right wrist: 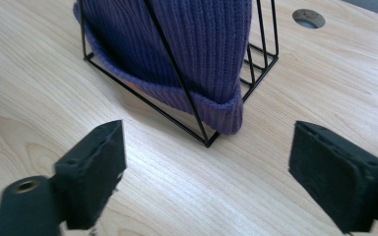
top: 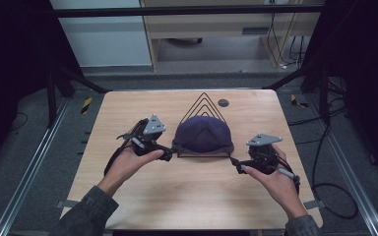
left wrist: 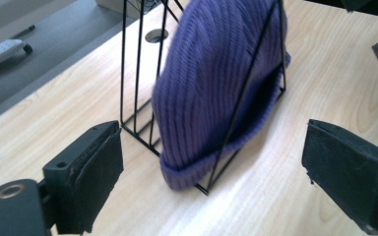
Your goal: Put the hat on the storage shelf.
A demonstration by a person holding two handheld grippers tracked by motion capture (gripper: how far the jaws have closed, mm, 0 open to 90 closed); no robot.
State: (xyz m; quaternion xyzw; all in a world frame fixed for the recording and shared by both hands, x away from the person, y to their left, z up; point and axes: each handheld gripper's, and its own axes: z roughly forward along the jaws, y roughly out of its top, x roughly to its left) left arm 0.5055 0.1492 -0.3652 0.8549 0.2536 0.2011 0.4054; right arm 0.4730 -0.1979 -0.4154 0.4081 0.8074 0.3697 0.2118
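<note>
Upright, purple beanie (top: 203,133) across wire rack (top: 204,101).

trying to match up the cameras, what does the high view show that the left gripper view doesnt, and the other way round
High view alone: both of the person's hands, the left hand and right hand, the whole wooden table with the floor around it, and the left gripper beside the hat's left edge.

Left gripper view alone: the rib knit of the purple hat close up, its folded brim hanging over the base wire, and the left gripper's pads standing wide apart with nothing between them.

Both: the hat sitting in the black wire rack, the round hole in the tabletop, and the right gripper.
</note>
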